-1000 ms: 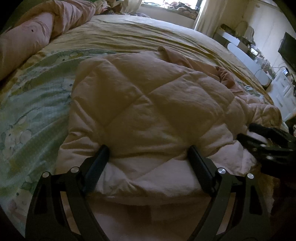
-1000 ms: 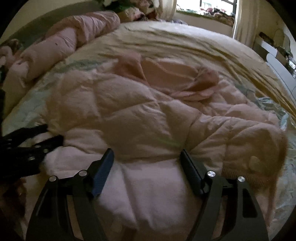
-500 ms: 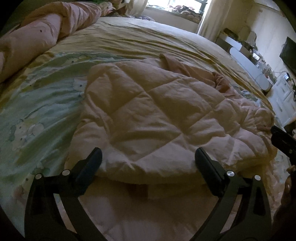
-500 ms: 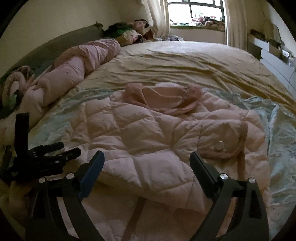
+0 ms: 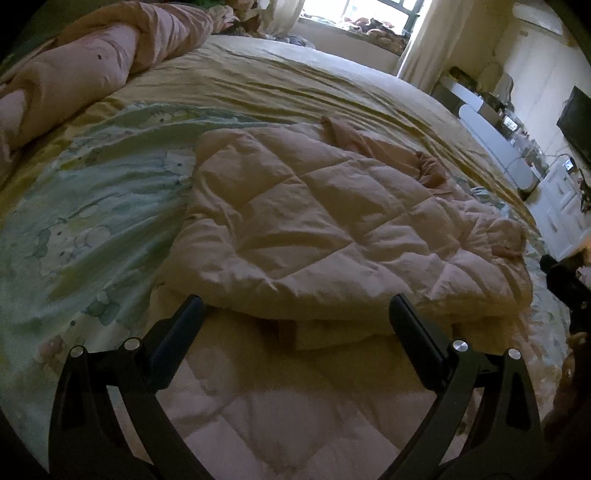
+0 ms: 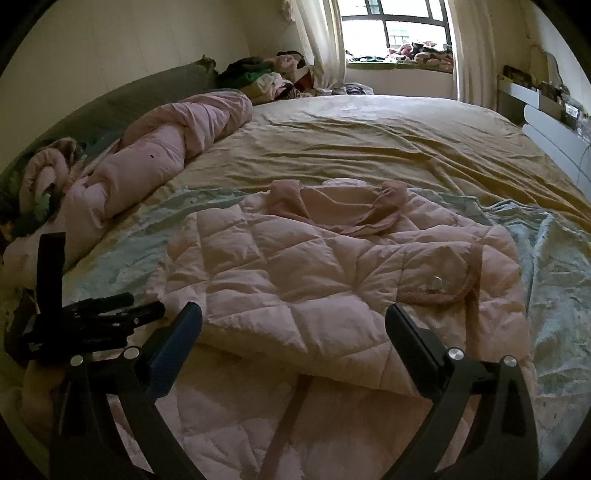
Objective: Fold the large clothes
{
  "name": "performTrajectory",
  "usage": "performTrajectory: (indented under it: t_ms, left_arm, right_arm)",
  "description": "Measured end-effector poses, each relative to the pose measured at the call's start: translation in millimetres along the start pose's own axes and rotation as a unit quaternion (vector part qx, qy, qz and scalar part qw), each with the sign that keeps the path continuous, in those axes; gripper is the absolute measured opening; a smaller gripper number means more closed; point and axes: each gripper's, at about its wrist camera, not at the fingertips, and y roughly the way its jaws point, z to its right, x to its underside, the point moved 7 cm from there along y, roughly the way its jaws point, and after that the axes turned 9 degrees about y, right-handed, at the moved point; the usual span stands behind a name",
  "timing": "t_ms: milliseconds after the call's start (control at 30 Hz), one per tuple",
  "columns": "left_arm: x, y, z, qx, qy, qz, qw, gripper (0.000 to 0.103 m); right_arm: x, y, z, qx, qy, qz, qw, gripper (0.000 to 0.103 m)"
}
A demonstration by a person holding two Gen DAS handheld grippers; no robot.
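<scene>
A pale pink quilted jacket (image 6: 332, 280) lies on a wide bed (image 6: 388, 147), its lower part doubled over so that a thick folded edge faces the cameras. The left claw (image 5: 295, 314) hangs just above that near edge with its jaws spread wide and nothing pinched between them; the padded fabric sits under the gap, clear of both fingers (image 5: 177, 332). The right claw (image 6: 293, 325) hovers over the same fold, its jaws opening and likewise empty, the jacket below them rather than in their grip. In the right wrist view the left claw appears at the lower left, beside the jacket's edge; in the left wrist view the right claw (image 5: 565, 284) shows only as a dark shape at the far right edge. A snap button (image 6: 437, 283) on a rope-trimmed flap faces up on the jacket's right side, and the darker pink collar (image 6: 343, 206) lies crumpled at the far end. The jacket rests on a pale green cartoon-print sheet (image 5: 85, 221) spread over a mustard-yellow bedspread (image 5: 295, 85). A rolled pink duvet (image 6: 166, 147) stretches along the bed's left side, and a window (image 6: 395, 29) lights the far wall.
</scene>
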Motion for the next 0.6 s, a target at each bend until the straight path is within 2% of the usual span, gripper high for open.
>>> performTrajectory:
  t_ms: [100,600]
  left_arm:
    - [1,-10,5,0.012,-0.002,0.007,0.9999,0.094]
    - [6,-59,27,0.018,0.002,0.039,0.9991,0.094]
  right_arm:
    - [2,-8,0,-0.001,0.003,0.005,1.000,0.099]
    - [9,-53,6,-0.006,0.021,0.040,0.999,0.099]
